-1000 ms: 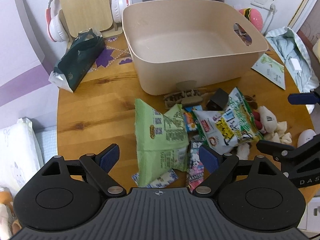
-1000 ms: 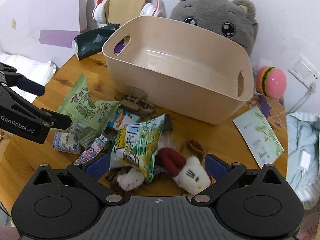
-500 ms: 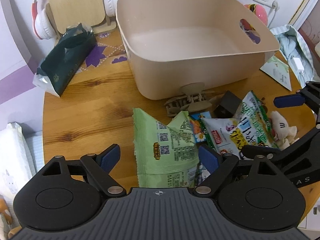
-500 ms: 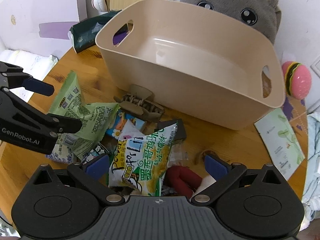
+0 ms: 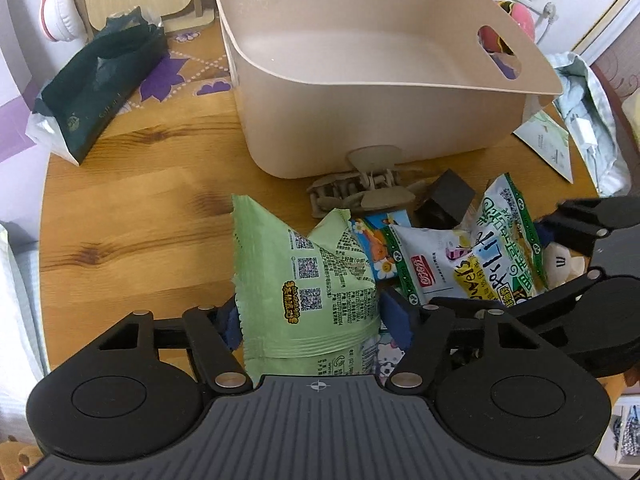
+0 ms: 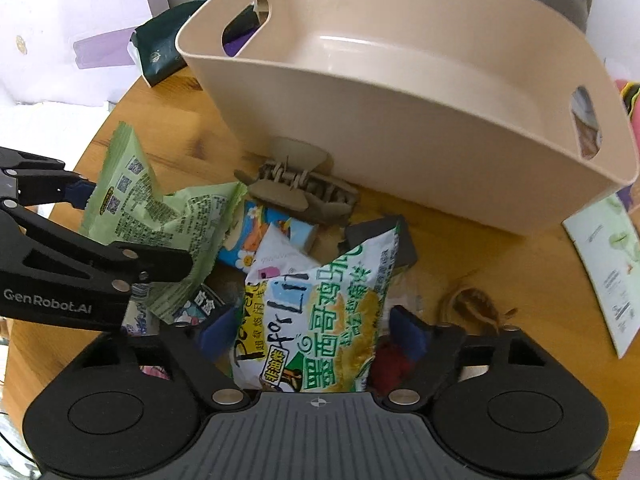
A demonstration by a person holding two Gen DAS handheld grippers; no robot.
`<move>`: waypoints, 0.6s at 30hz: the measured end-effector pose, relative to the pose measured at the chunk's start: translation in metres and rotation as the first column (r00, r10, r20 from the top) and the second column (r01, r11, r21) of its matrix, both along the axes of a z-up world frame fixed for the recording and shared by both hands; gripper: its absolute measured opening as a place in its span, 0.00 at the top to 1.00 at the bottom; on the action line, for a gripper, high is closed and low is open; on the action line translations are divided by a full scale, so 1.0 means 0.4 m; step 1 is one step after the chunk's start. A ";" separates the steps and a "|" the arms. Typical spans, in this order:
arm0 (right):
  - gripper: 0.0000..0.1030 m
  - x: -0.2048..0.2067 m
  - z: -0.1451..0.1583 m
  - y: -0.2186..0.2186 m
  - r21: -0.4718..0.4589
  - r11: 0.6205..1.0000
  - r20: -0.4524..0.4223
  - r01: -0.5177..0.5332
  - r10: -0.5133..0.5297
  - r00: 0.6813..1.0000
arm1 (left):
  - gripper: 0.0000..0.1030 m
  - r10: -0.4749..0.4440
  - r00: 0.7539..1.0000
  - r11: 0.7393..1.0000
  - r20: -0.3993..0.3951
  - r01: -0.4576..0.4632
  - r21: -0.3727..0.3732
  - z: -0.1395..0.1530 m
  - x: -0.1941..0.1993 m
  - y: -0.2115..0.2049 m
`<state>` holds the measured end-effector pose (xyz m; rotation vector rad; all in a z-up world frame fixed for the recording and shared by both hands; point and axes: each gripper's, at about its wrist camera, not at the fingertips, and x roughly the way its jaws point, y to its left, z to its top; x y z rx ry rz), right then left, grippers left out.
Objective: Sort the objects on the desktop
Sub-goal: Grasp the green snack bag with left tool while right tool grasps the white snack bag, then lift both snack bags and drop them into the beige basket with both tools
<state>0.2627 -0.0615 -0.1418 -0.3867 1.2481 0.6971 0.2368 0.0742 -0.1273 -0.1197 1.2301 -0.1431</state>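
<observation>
Scene: round wooden bench point(image 5: 132, 216) with an empty beige plastic tub point(image 5: 360, 128) at the back and a heap of small things in front of it
Left gripper point(image 5: 316, 322): jaws part-way in, just been closing, straddling the light green crinkled snack packet point(image 5: 304, 280); blue pads at its two edges, firm pinch not certain
Right gripper point(image 6: 312, 334): jaws likewise just been closing, set either side of the white-and-green printed crisp bag point(image 6: 320, 312); pads near its sides, contact hard to judge
Task things: both bags on the heap, just in front of the tub, not yet in it
Under and around: blue cartoon-printed carton point(image 6: 260, 236), small black block point(image 5: 444, 200), taupe plastic hair claw point(image 6: 296, 188) against the tub wall, small white plush with red part point(image 5: 560, 260) half hidden beside the right jaws
Step judged: simultaneous pick of two packets, early in the sort
Risk, slip: puffy foil bags squash and slide; pads catching only a side seam likely to let a bag twist or drop on the lift
Risk, extras: lower jaw tips close to the carton and the small pink-printed sachet point(image 5: 380, 356), which could be nipped or dragged along
Risk, collision: the two grippers work close together, so a sideways drift could knock them or scatter the heap off the bench edge
Risk, tub: high front wall; a low carry would snag the bag on the rim
</observation>
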 end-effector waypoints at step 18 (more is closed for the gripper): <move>0.45 -0.004 0.055 -0.060 0.123 0.991 -0.006 0.051 -0.051 0.999 | 0.49 -0.010 0.998 1.000 0.070 0.011 -0.016 0.078 -0.046 0.010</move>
